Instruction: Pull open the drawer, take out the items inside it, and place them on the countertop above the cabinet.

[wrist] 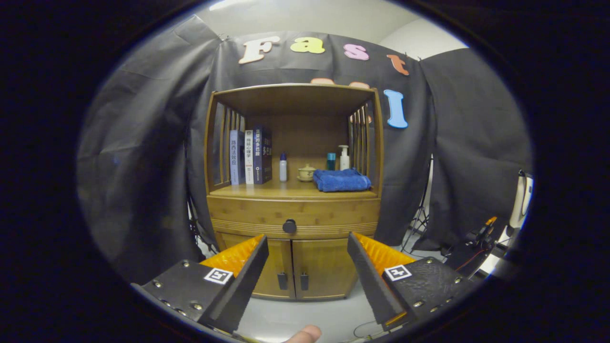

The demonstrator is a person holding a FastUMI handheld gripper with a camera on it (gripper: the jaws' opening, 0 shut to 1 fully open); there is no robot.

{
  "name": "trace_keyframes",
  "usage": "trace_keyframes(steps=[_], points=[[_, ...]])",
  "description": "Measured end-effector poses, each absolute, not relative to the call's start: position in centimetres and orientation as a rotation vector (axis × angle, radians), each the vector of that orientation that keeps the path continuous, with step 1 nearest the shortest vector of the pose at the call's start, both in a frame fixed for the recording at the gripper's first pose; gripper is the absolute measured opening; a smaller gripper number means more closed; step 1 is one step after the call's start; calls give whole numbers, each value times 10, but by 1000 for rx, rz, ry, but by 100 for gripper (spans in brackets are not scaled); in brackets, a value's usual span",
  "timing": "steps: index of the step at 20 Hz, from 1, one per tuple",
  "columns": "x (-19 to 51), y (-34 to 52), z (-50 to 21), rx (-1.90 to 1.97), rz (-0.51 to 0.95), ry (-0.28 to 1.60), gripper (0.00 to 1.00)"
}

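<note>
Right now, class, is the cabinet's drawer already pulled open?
No: the drawer sits flush with the cabinet front, its knob untouched beyond the open gripper.

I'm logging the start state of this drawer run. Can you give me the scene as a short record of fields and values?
gripper: gripper open, fingers apart, holding nothing
drawer: drawer shut, round dark knob just beyond the fingers
cabinet doors: two doors below the drawer, shut
countertop: countertop holds upright books, small bottle, lidded cup, pump bottle and folded blue towel
task stage: drawer not yet pulled
</note>
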State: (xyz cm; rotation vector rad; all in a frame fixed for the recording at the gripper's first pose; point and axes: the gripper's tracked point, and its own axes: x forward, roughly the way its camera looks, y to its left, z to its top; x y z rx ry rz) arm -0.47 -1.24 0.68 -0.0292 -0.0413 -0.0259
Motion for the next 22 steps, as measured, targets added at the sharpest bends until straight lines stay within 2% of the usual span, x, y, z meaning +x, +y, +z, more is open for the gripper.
trace_keyframes(steps=[11,22], points=[[26,-10,-1,-13,-13,-20,100],[154,14,-51,-40,14,45,100]])
